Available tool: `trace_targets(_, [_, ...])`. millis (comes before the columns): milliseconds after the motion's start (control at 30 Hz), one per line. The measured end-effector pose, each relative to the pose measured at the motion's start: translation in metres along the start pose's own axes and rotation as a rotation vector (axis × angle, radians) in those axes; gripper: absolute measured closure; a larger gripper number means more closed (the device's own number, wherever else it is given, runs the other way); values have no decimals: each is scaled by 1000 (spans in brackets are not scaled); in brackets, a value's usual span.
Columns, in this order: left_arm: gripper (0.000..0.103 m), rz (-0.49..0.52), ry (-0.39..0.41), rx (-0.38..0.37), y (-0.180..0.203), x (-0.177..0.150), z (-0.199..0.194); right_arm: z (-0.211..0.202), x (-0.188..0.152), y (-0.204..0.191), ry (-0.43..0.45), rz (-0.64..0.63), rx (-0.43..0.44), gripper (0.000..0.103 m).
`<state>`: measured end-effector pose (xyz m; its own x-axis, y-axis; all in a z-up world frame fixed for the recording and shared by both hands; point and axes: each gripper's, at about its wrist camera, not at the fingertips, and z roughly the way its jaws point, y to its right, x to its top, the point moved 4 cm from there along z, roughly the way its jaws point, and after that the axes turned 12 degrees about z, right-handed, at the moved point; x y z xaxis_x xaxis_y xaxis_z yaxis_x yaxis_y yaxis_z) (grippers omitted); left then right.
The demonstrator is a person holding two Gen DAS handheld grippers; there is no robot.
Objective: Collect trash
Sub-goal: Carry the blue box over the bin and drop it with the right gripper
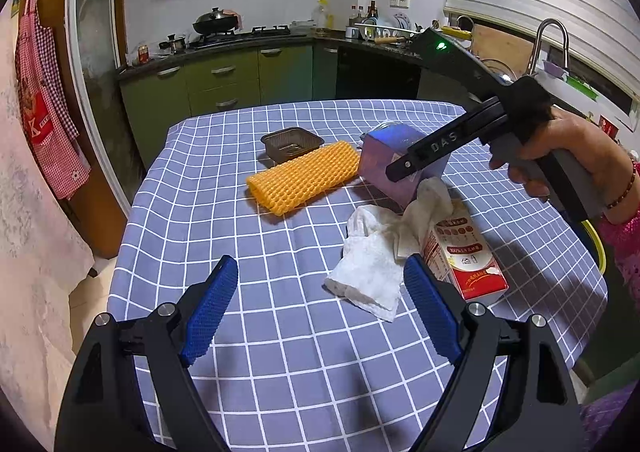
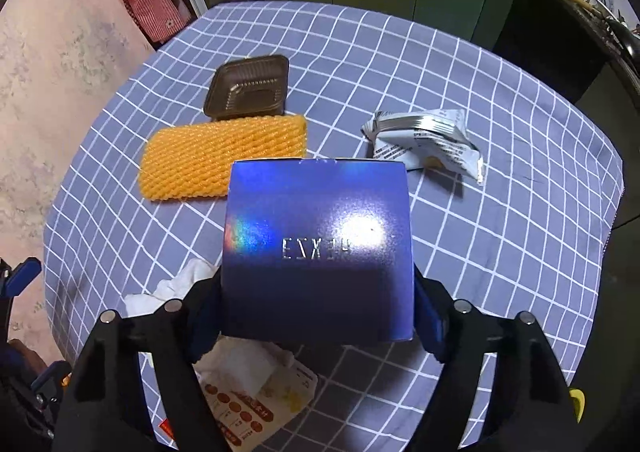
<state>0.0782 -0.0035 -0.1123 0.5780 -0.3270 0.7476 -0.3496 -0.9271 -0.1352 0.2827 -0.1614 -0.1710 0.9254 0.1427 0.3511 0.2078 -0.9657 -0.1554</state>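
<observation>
Your left gripper [image 1: 320, 308] sits low in foreground, blue pads wide apart, nothing btwn them, above the checked cloth on the bench [image 1: 224, 236]. Just ahead: crumpled white tissue [image 1: 372, 264], touching a red-and-white carton [image 1: 468, 256] lying on its side. Mid-bench: orange foam net sleeve [image 1: 304, 176], brown plastic tray [image 1: 292, 144] right behind it. Your right hand [image 1: 568, 156] brings the right gripper [image 1: 404, 166] in from the right, at the blue box [image 1: 384, 164]; pad contact can't be made out from here.
</observation>
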Motion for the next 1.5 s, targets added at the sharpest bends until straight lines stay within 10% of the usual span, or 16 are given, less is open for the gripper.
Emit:
trace_targets(667, [19,51,10,-22,20,15,3,-108,-67,76,219,115,31,29])
trace_targets(1433, [19,164,4,-119,90,41,13,-106,-251,319,172,644,-222,28])
trace_targets(1500, [19,170,0,-120,92,42,14,-102,-254,329,174,660,-225,15])
